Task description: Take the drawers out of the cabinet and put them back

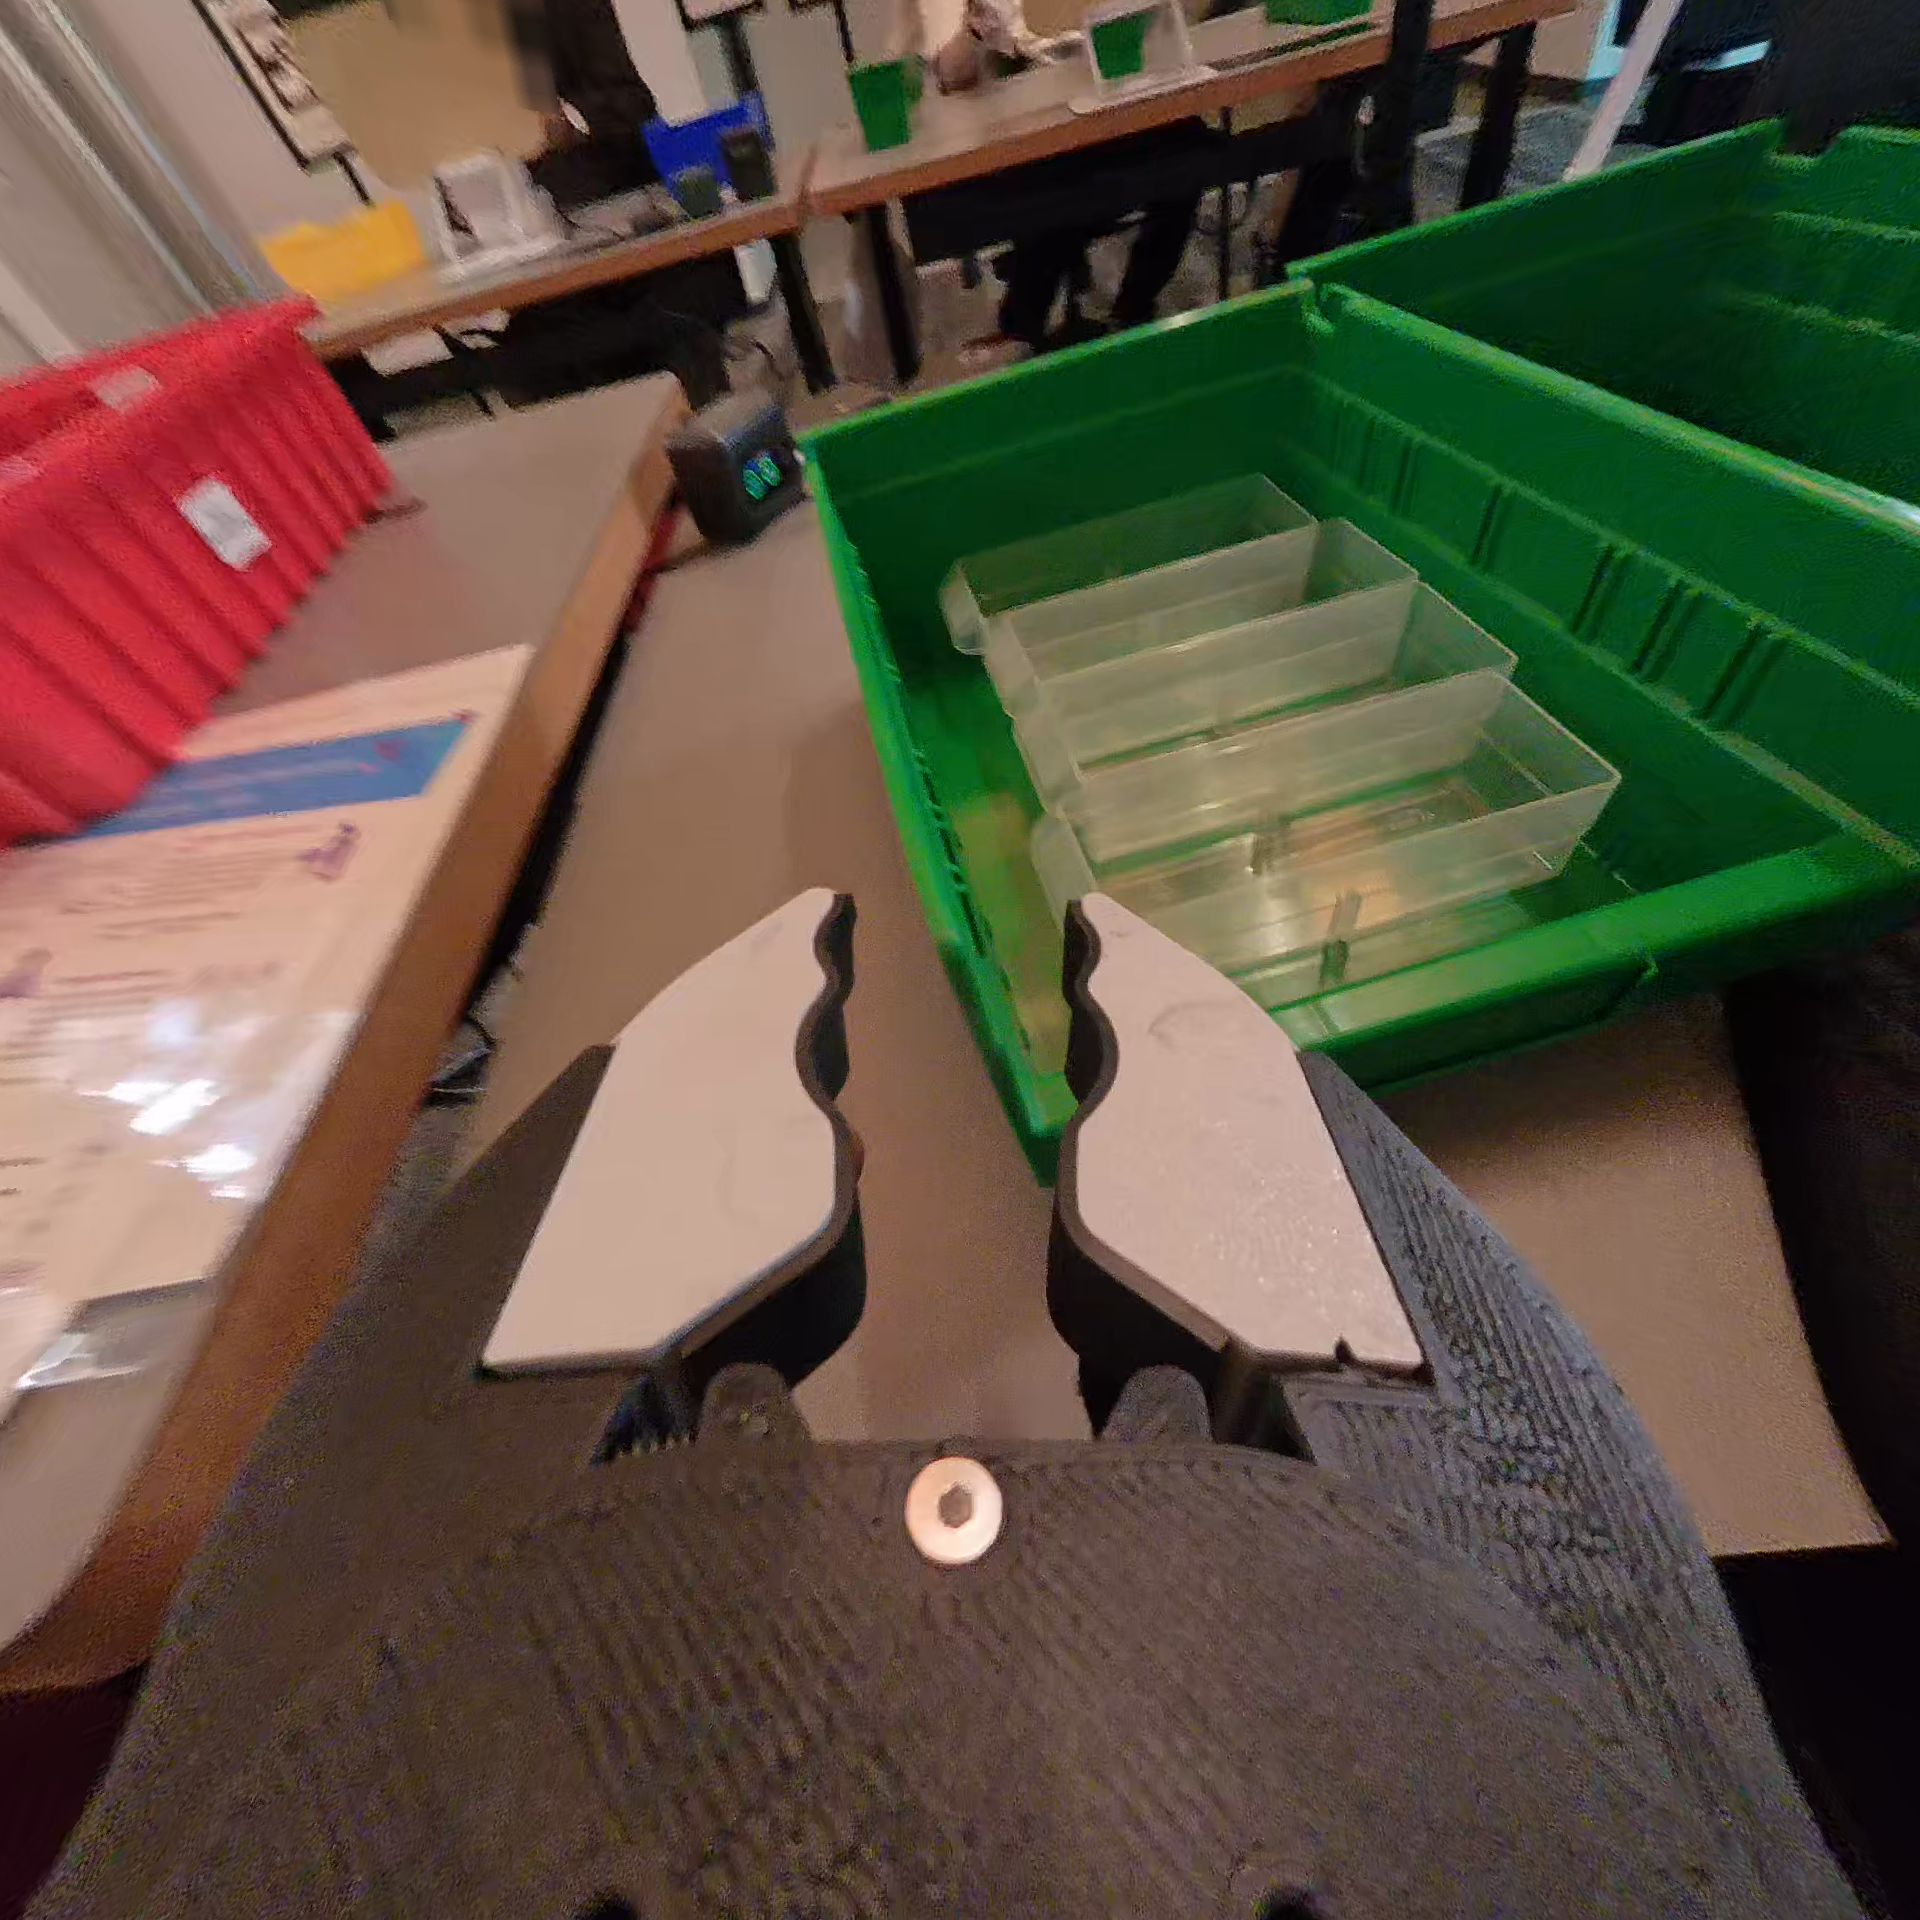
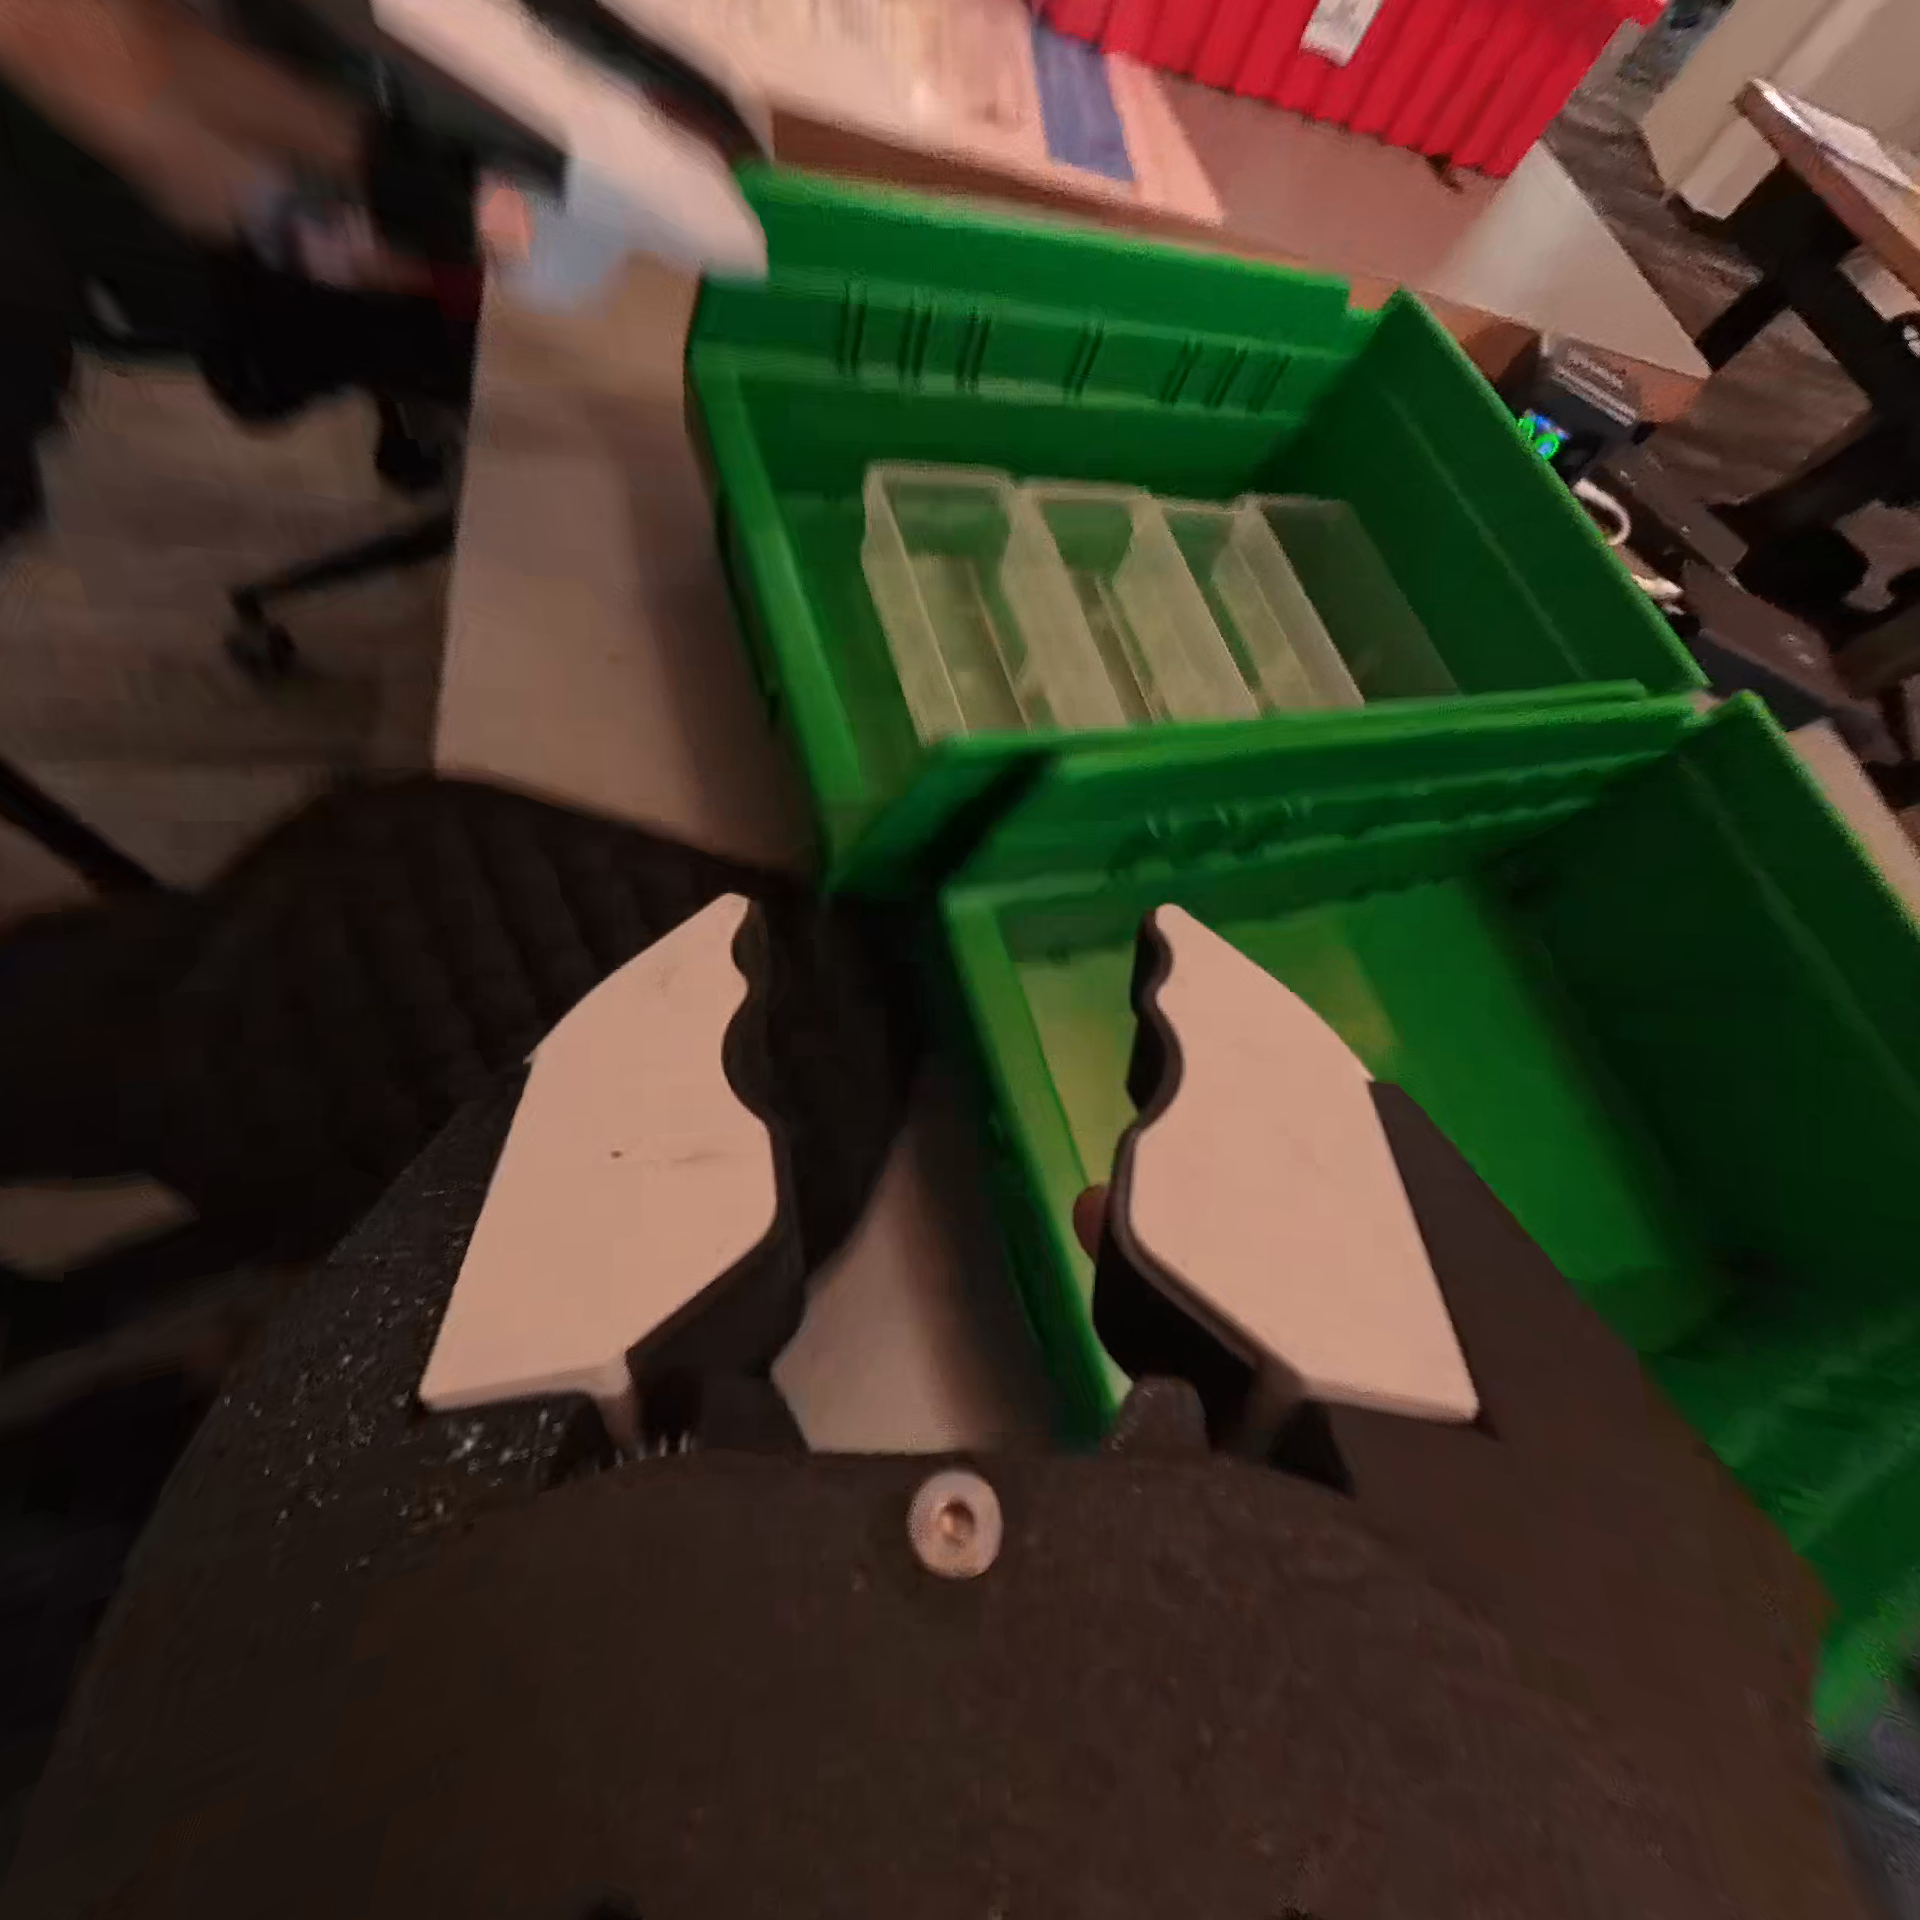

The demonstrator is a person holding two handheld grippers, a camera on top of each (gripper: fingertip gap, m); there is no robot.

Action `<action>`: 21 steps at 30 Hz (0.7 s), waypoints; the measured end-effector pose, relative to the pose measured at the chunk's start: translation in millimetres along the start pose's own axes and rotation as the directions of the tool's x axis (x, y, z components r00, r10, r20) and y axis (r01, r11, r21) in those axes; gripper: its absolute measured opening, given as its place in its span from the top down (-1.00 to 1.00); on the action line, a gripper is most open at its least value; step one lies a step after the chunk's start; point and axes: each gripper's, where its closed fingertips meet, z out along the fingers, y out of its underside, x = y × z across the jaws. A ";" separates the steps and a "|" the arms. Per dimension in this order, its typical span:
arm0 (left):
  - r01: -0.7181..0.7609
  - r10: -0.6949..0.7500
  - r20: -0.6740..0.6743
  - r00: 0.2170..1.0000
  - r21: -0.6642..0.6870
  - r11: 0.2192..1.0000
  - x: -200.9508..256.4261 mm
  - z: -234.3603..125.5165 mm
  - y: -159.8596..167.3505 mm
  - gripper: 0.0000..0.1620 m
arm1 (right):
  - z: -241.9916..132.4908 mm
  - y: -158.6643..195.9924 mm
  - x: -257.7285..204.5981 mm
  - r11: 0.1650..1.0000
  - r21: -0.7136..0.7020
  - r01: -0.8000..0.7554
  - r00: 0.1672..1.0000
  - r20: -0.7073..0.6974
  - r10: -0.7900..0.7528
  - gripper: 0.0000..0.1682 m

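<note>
Several clear plastic drawers (image 1: 1278,727) lie side by side in a green bin (image 1: 1039,468) on the brown table. My left gripper (image 1: 956,935) is open and empty, held above the table just left of the bin's near corner. In the right wrist view the same drawers (image 2: 1101,603) sit in the farther green bin (image 2: 997,343). My right gripper (image 2: 948,925) is open and empty, and the left wall of a nearer, empty green bin (image 2: 1558,1039) stands between its fingers. No cabinet shows in either view.
A second green bin (image 1: 1662,270) stands to the right of the first. Red crates (image 1: 156,540) and a laminated sheet (image 1: 208,935) are on the left table. A gap (image 1: 623,665) separates the tables. A blurred dark and white shape (image 2: 582,177) is at the upper left.
</note>
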 end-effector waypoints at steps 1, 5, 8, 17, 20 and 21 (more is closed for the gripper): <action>-0.025 0.024 0.021 0.999 0.012 1.000 -3.3 -5.9 -7.8 0.47 | -7.7 16.8 5.6 0.995 -0.073 0.065 0.998 0.014 -0.065 0.19; -0.234 0.237 -0.128 0.963 0.045 0.971 40.7 -24.3 -41.8 0.41 | -10.4 100.0 27.8 0.871 -0.386 0.303 0.953 0.125 -0.277 0.06; -0.481 0.434 -0.323 0.841 -0.078 0.873 93.3 -8.1 -21.9 0.29 | 6.3 125.2 32.1 0.774 -0.502 0.386 0.920 0.147 -0.363 0.32; -0.786 0.614 -0.524 0.590 -0.198 0.586 128.0 46.7 50.0 0.28 | 0.0 116.8 39.3 0.737 -0.516 0.436 0.886 0.105 -0.451 0.66; -0.792 0.634 -0.510 0.581 -0.177 0.584 128.8 53.5 51.7 0.40 | -21.3 97.1 35.5 0.769 -0.461 0.443 0.888 0.108 -0.447 0.65; -0.794 0.642 -0.504 0.578 -0.169 0.584 129.4 54.4 51.3 0.42 | -29.6 88.4 34.7 0.780 -0.440 0.445 0.888 0.106 -0.447 0.64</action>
